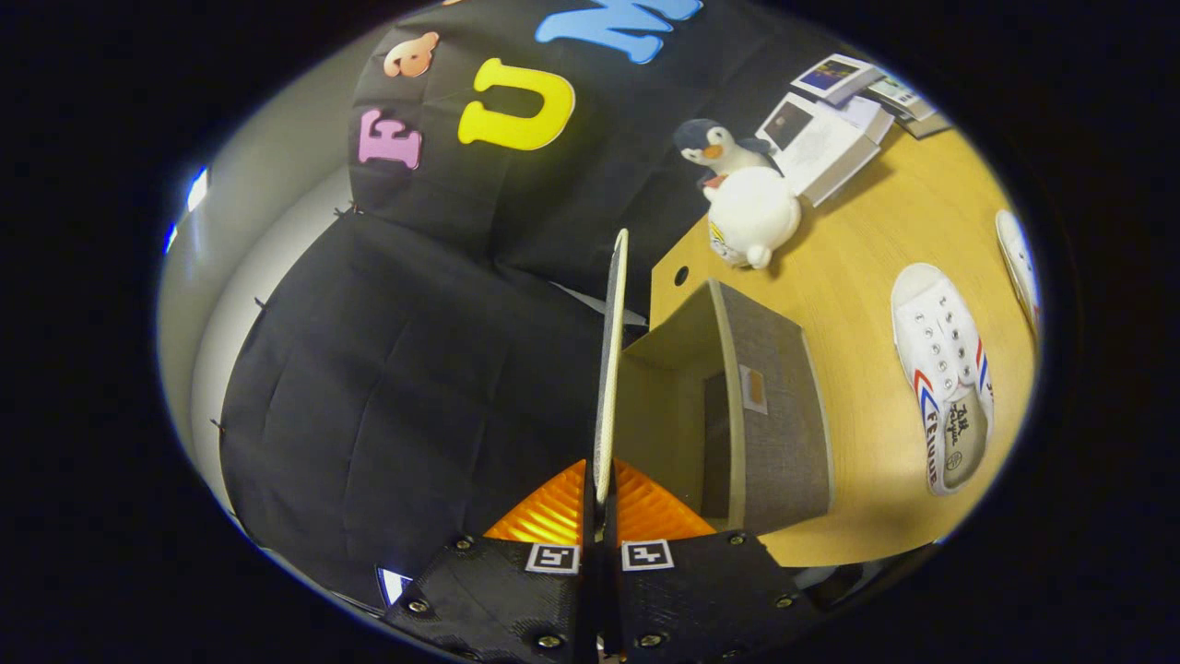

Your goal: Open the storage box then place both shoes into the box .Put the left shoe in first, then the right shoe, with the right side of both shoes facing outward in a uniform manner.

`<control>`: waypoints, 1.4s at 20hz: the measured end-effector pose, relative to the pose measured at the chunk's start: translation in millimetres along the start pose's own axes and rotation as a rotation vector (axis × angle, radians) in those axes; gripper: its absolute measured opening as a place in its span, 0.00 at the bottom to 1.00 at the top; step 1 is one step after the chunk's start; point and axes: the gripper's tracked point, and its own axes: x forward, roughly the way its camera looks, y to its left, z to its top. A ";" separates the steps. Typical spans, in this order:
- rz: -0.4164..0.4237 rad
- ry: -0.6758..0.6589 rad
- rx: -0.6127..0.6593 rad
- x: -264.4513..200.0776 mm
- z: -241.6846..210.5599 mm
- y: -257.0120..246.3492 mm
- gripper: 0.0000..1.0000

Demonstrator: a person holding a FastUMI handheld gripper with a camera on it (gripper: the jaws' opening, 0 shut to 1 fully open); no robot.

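I've got the gripper (601, 498) clamped on the lid (610, 360) – held edge-on at centre frame so the box (774, 415) stands open. Both shoes wait on the table (857, 277) at right – nearer shoe (945, 378), farther shoe (1019, 263) – untouched.

The gripper (599, 493) is rolled sideways, its 2 fingers (553, 512) pinched together on a thin raised lid (610, 369).
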 end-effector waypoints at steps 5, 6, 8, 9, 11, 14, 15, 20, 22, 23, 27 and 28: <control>0.019 0.019 -0.129 17.7 -1.9 54.7 0.02; 0.021 0.025 -0.146 23.3 -3.1 63.3 0.03; 0.025 0.036 -0.178 34.5 -6.9 77.0 0.03; 0.026 0.039 -0.190 40.6 -8.6 82.5 0.02; 0.035 0.041 -0.210 53.1 -13.2 93.9 0.03; 0.034 0.051 -0.241 73.4 -25.0 110.5 0.03; 0.034 0.054 -0.265 80.0 -29.8 117.1 0.06; 0.052 0.115 -0.420 111.6 -64.6 136.6 0.12; 0.063 0.133 -0.464 121.6 -74.0 141.0 0.21; 0.063 0.133 -0.483 125.7 -75.9 141.6 0.39; 0.034 0.111 -0.536 130.6 -70.7 135.2 0.97; 0.020 0.097 -0.544 128.2 -64.7 130.8 0.96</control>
